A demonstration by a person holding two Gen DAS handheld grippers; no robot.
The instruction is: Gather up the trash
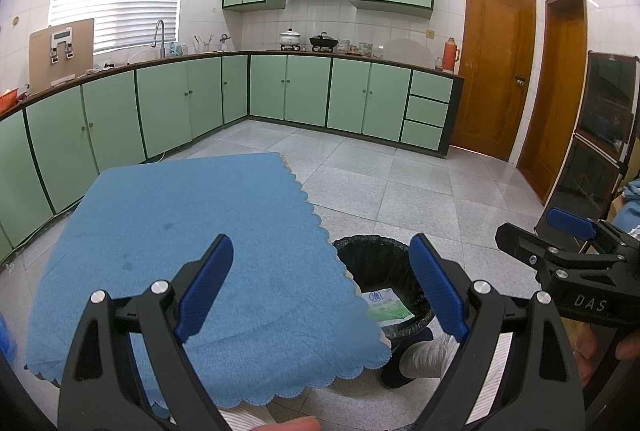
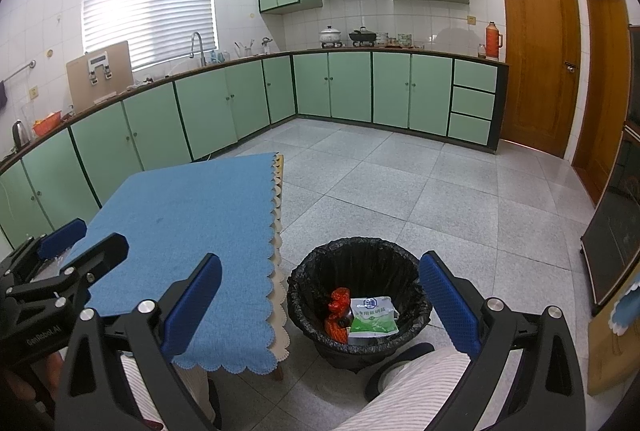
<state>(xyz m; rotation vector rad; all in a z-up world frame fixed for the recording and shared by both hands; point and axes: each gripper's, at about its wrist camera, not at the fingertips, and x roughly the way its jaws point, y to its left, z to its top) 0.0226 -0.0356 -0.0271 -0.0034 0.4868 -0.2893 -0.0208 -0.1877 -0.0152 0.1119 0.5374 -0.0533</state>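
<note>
Both grippers hang wide open, holding nothing. The left gripper sits low centre in its view, one finger over the blue cloth, the other past the cloth's scalloped right edge, above the bin. The right gripper frames the bin at lower centre, just beside the table's edge. Inside the black liner lie a white-green packet and a red wrapper, touching. Open grey floor spreads across the middle frame to the green cabinets and right to the wooden door.
</note>
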